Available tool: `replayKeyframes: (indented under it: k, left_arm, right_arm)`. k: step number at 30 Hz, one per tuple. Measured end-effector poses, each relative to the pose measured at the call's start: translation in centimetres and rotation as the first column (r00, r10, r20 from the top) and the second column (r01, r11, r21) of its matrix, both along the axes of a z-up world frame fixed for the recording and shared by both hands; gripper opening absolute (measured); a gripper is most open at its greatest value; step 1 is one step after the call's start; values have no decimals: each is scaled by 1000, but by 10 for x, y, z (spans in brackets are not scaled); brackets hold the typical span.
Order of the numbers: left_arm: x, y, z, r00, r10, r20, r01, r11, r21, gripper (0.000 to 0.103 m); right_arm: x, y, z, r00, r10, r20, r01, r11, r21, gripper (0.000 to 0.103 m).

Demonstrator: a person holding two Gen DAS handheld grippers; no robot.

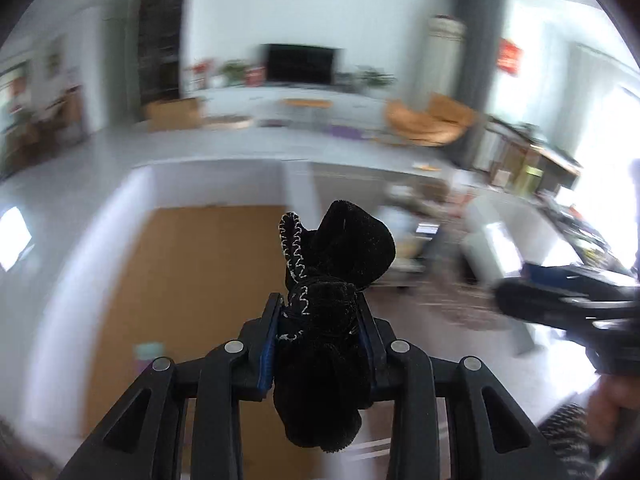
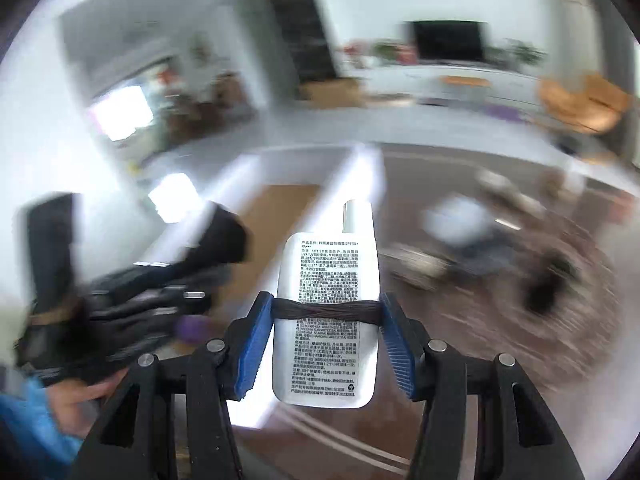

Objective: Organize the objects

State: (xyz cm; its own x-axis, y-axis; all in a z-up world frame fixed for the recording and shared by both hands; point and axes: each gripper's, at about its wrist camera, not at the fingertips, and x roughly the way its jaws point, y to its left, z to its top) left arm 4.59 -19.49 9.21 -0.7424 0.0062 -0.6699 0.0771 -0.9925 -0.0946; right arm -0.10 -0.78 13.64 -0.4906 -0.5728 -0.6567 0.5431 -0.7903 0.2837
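My left gripper (image 1: pixel 320 312) is shut on a black cloth pouch (image 1: pixel 324 328) with white stitching, held up in the air. My right gripper (image 2: pixel 326 308) is shut on a flat silver tube (image 2: pixel 326 320) with printed text and a white cap, with a black hair tie (image 2: pixel 326 309) wrapped around it. The right gripper shows blurred at the right of the left wrist view (image 1: pixel 568 300). The left gripper with the black pouch shows blurred at the left of the right wrist view (image 2: pixel 152 280).
Both views are motion-blurred. Below lie an orange-brown surface (image 1: pixel 188 292) with a white border and a patterned rug (image 2: pixel 540 300) with scattered items. A TV (image 1: pixel 300 63), white cabinet and orange chairs (image 1: pixel 432 120) stand far back.
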Motion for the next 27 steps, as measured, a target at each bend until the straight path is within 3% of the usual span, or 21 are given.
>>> replayKeyframes:
  k: [4,7,9,10,13,17,21,24,27]
  left_arm:
    - [5,-72,-24,980,183,82,-178,982,-65,35]
    - [4,-102,-50,941,292,172,-275,954,-118,47]
    - [5,-112,-61,922,327,206,-310,944,-109,70]
    - [7,-116,-63,920,335,204,-322,942,-94,71]
    - [12,-106,-59,928,329,176,-322,944,-68,71]
    - [7,-61,-40,965,237,110,-232,971,-53,71]
    - [15,11,-12,999,29,23,-29,1000,5,75]
    - [14,76,-8,988,-157,-6,157,987,38,97]
    - [9,137,-24,958,-288,21,287,957,32,98]
  right_arm:
    - [4,-83,9,983,183,27,-182,982,-47,55]
    - [2,-125,-7,969,239,65,-238,971,-30,62]
    - [-3,-134,-18,967,234,98,-233,972,-25,66]
    - [-3,-131,-20,971,221,95,-218,975,-33,67]
    - [-5,-105,-20,986,159,52,-157,987,-43,83]
    - [-9,-43,-29,1000,12,-12,-12,1000,-6,90]
    - [-20,42,-73,977,-207,-44,210,973,93,93]
    - [-24,108,-119,929,-370,-26,367,907,204,93]
    - [-22,156,-149,883,-469,-10,454,848,273,93]
